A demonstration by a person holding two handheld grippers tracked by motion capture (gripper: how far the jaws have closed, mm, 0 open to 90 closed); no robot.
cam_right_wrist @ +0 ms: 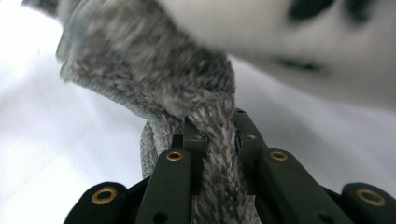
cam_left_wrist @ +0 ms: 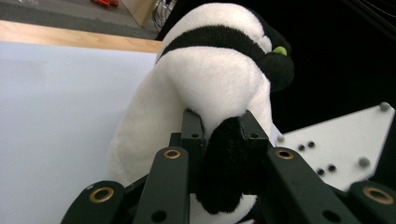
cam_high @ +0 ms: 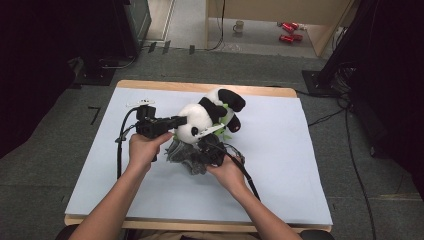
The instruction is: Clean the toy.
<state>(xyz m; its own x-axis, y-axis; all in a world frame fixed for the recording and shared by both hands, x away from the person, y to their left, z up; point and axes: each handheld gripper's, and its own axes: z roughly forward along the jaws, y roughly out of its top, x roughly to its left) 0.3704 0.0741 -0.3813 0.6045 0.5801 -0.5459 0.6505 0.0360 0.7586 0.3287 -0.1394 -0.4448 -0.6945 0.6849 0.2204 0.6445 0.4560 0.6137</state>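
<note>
Plush panda (cam_high: 200, 117) sits mid-table on the pale mat (cam_high: 280, 165), left gripper (cam_high: 176, 121) clamped on its black limb to steady it, right gripper (cam_high: 204, 148) pinching grey knit garment (cam_high: 182, 154) just below the panda, probably for dressing.

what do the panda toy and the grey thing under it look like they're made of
The panda toy looks like soft short-pile plush, matte, white and black, dented where the fingers pinch it, so probably stuffed. The grey cloth looks like a fuzzy knit or fleece fabric, mottled grey and white with loose fibres; it folds limply, though the view is blurred.
</note>
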